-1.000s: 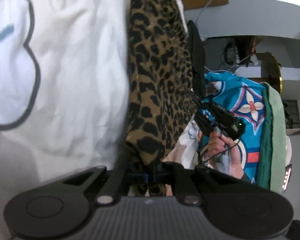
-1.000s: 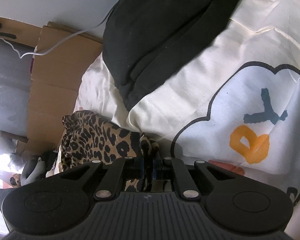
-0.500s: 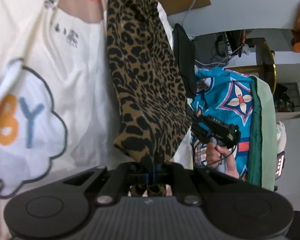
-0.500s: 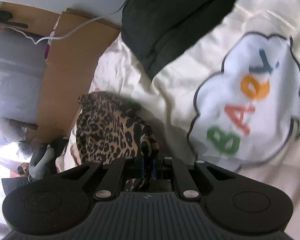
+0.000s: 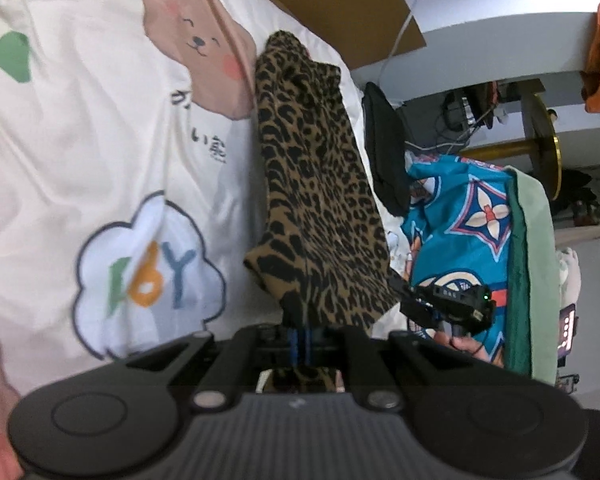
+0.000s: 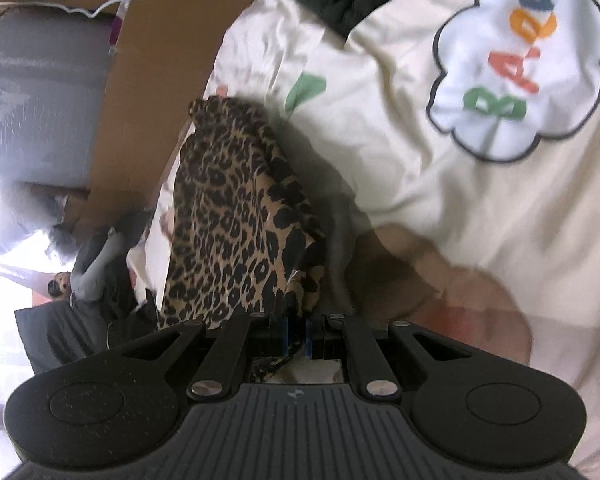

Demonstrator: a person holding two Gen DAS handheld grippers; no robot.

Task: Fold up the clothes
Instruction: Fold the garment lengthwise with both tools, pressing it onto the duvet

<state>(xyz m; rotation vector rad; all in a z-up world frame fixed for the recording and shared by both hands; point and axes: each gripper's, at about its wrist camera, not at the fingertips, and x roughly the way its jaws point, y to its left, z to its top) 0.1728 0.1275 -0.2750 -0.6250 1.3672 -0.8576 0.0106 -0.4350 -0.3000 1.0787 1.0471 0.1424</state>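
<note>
The leopard-print garment (image 5: 320, 200) hangs stretched between my two tools above the cream bedsheet (image 5: 80, 128) with its bear and cloud prints. My left tool (image 5: 302, 342) is pinched tight on one corner of it, and my right tool (image 6: 296, 334) is clamped on another edge, the cloth bunched between its blue pads. In the left wrist view, a black garment (image 5: 384, 152) lies just beyond it, beside a turquoise patterned cloth (image 5: 472, 224).

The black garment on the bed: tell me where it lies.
In the left wrist view the black garment lies right of the leopard-print cloth, against the blue patterned fabric.
</note>
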